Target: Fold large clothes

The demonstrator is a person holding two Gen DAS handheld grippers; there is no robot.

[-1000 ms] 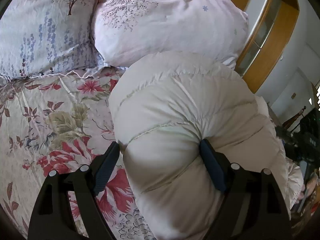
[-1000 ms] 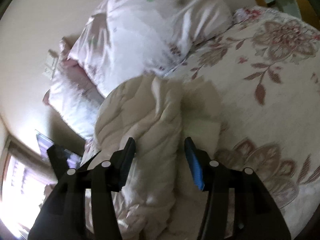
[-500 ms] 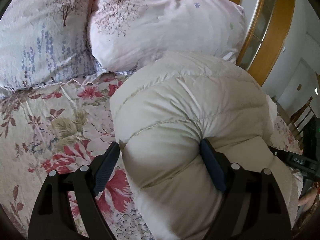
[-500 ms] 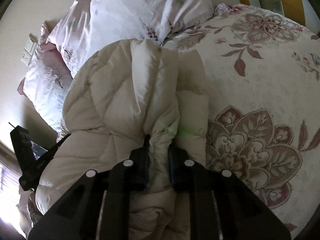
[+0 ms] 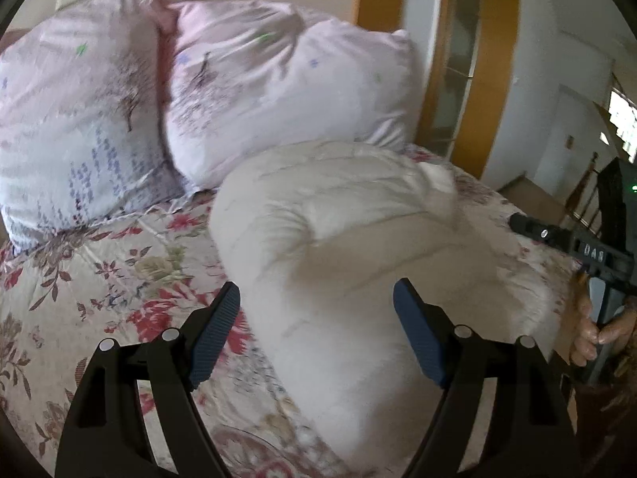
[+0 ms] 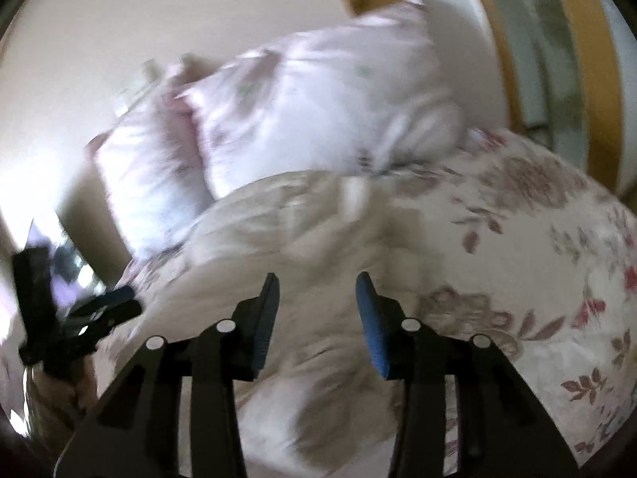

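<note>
A cream puffy down jacket (image 5: 358,247) lies bunched on the floral bedspread (image 5: 99,279), below the pillows. My left gripper (image 5: 316,330) is open, its blue pads wide apart, just in front of the jacket's near end and holding nothing. The jacket also shows in the blurred right wrist view (image 6: 302,247). My right gripper (image 6: 316,318) is open above the jacket, its pads apart and clear of the fabric. The right gripper's black body appears at the right edge of the left wrist view (image 5: 589,251).
Two pink-and-lilac printed pillows (image 5: 278,87) (image 5: 67,119) stand against the headboard wall behind the jacket. A wooden door frame (image 5: 477,59) rises at the back right beyond the bed. The bedspread continues to the right of the jacket (image 6: 537,279).
My left gripper has let go of the jacket and pulled back and up. My right gripper, shut on a fold half a second ago, has opened and lifted away. The jacket has settled on the bed.
</note>
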